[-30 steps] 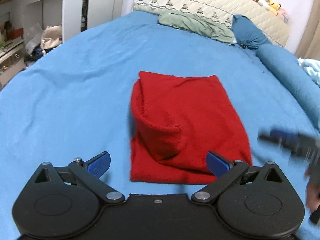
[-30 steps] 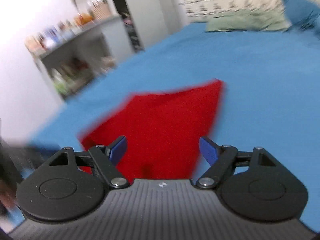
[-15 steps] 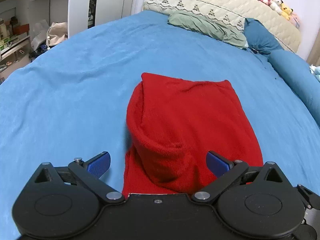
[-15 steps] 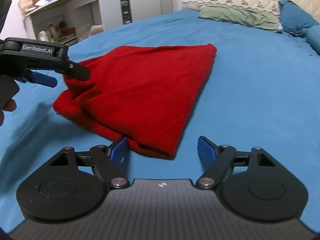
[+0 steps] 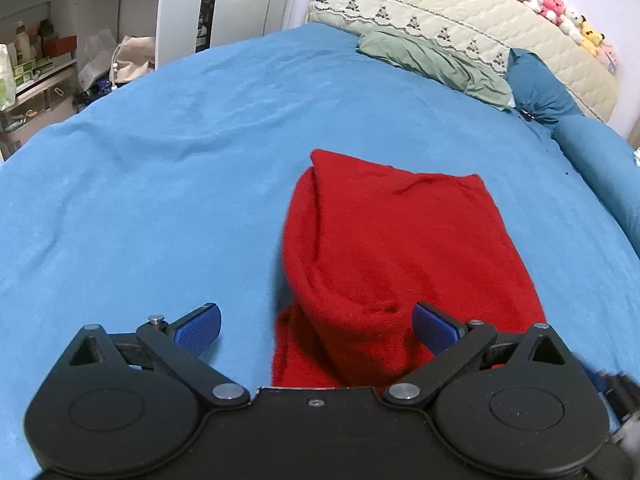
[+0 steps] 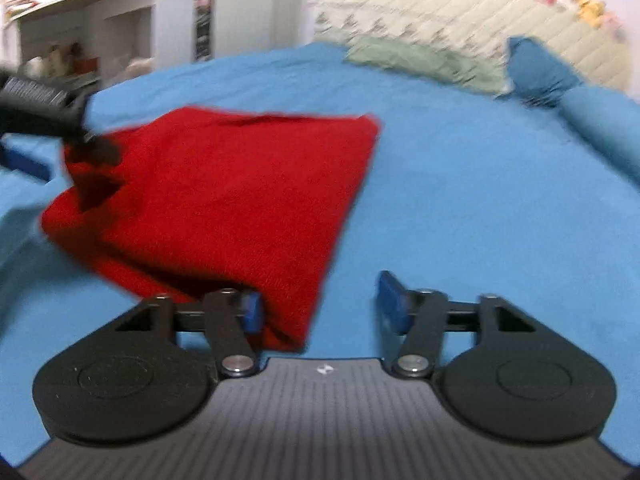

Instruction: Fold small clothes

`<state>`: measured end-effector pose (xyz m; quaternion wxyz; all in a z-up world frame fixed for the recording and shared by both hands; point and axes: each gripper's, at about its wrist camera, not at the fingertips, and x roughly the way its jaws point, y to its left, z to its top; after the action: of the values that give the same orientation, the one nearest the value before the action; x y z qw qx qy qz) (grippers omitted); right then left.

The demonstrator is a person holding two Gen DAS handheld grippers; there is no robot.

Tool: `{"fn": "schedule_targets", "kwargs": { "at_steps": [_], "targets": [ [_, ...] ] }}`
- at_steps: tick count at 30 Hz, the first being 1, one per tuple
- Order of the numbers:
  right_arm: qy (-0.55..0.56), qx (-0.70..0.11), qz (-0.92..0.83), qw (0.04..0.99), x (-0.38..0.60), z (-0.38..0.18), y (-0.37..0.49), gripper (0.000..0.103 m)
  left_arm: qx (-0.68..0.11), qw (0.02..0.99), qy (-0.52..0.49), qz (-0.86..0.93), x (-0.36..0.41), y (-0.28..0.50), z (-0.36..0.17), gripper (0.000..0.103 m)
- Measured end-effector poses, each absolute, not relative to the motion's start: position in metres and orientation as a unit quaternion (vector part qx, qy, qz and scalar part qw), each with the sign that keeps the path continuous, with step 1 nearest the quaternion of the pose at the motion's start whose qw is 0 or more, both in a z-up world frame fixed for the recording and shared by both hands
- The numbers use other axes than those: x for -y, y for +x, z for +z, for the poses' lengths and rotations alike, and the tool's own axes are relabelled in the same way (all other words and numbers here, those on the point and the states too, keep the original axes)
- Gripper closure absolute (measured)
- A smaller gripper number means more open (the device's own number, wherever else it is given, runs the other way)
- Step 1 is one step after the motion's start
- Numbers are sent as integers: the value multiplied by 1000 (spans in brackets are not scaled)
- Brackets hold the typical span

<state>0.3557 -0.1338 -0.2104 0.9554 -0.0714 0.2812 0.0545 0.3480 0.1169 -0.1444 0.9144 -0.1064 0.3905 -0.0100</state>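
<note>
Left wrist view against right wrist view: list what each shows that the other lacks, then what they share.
Only the left wrist view shows the left gripper from behind, open, its jaws either side of the red cloth's near-left bunched corner. Only the right wrist view shows the right gripper, jaws closing around the cloth's near-right corner, pads not yet pinching. Both show the red cloth on the blue bed, green pillow and headboard.

Blue bedsheet (image 5: 160, 184), green pillow (image 5: 432, 64), plush toys (image 5: 560, 16), white shelves (image 5: 52, 52)

Red garment (image 5: 400, 248): fuzzy (seemingly knit) cloth.
</note>
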Motion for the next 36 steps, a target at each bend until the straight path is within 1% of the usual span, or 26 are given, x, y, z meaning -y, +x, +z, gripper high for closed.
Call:
{"fn": "schedule_targets", "kwargs": {
  "at_steps": [3, 4, 6, 8, 9, 14, 16, 17, 18, 19, 20, 21, 22, 24, 26, 28, 31, 32, 34, 36],
  "targets": [
    [-92, -265, 54, 958, 149, -200, 350, 34, -393, 916, -81, -15, -123, 342, -144, 0],
    [-104, -276, 61, 954, 152, -203, 350, 34, -402, 913, -64, -11, -123, 342, -148, 0],
    [-114, -295, 74, 946, 156, -214, 351, 34, -429, 903, -33, -3, -121, 342, -164, 6],
    [-115, -304, 77, 942, 158, -222, 352, 34, -449, 893, -38, -12, -124, 338, -178, 7],
    [-106, -308, 78, 942, 160, -224, 353, 34, -443, 896, -35, -14, -124, 333, -179, 7],
    [-65, -333, 90, 936, 170, -224, 353, 33, -451, 892, -29, -15, -127, 329, -176, 8],
    [-56, -345, 115, 930, 177, -215, 350, 30, -453, 891, -38, -14, -126, 331, -165, 11],
    [-50, -352, 129, 926, 182, -207, 348, 29, -446, 894, -44, -17, -125, 332, -157, 9],
    [-42, -355, 143, 923, 186, -198, 345, 27, -432, 900, -50, -26, -125, 331, -146, 9],
    [-34, -358, 157, 920, 193, -187, 345, 22, -420, 905, -54, -36, -124, 332, -136, 8],
    [-22, -361, 166, 917, 200, -174, 348, 16, -410, 909, -55, -43, -123, 334, -128, 3],
    [-9, -367, 171, 914, 207, -164, 354, 2, -401, 913, -56, -51, -121, 339, -121, 0],
    [10, -378, 176, 909, 213, -153, 363, 0, -394, 916, -55, -60, -119, 346, -116, 0],
    [57, -410, 184, 892, 223, -138, 391, 0, -395, 914, -53, -71, -112, 364, -115, 0],
    [100, -453, 181, 867, 227, -137, 426, 0, -412, 906, -68, -75, -111, 389, -125, 0],
    [146, -472, 177, 851, 229, -146, 457, 0, -433, 891, -103, -85, -113, 410, -140, 0],
    [214, -512, 179, 813, 225, -175, 493, 0, -449, 881, -120, -93, -117, 426, -158, 5],
    [222, -520, 178, 806, 222, -184, 500, 0, -453, 878, -122, -94, -116, 429, -161, 8],
    [220, -532, 171, 800, 212, -202, 510, 0, -462, 871, -139, -97, -119, 434, -172, 10],
    [208, -526, 170, 807, 202, -210, 512, 1, -457, 871, -152, -96, -121, 435, -177, 12]
  ]
}}
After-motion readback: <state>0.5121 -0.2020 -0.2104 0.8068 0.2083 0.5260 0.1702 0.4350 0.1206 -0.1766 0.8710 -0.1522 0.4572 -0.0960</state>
